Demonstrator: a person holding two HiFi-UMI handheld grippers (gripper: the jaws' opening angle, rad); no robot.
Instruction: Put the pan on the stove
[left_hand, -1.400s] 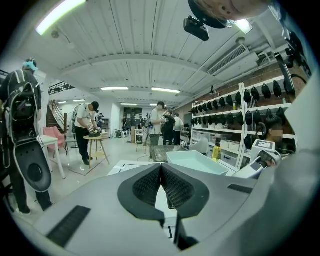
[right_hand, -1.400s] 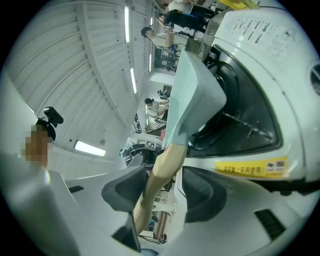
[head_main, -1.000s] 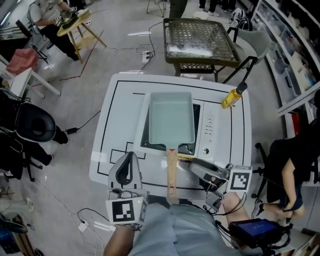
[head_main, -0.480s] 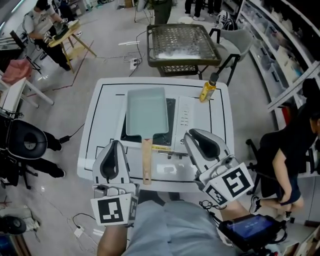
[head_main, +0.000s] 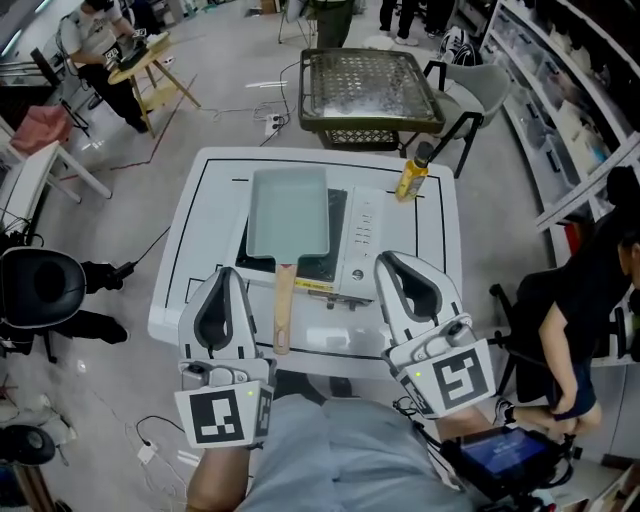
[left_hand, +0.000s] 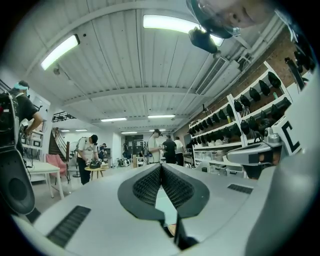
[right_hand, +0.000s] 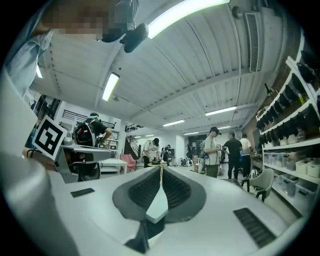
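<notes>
A pale green rectangular pan (head_main: 290, 212) sits on the black burner of the white stove (head_main: 362, 245). Its wooden handle (head_main: 283, 305) points toward me. My left gripper (head_main: 226, 274) stands left of the handle end at the table's near edge, apart from it. In the left gripper view its jaws (left_hand: 161, 166) are shut with nothing between them. My right gripper (head_main: 386, 260) is over the stove's near right corner. Its jaws (right_hand: 161, 168) are also shut and empty.
The stove is on a white table (head_main: 195, 250) with black lines. A yellow bottle (head_main: 411, 178) stands at the table's far right corner. Beyond it is a dark wire-mesh stand (head_main: 365, 85). A seated person (head_main: 585, 300) is at the right, and a black chair (head_main: 40, 290) at the left.
My right gripper has lifted from beside the handle and its jaws have closed. Both grippers now stand either side of the handle. The pan stays on the stove.
</notes>
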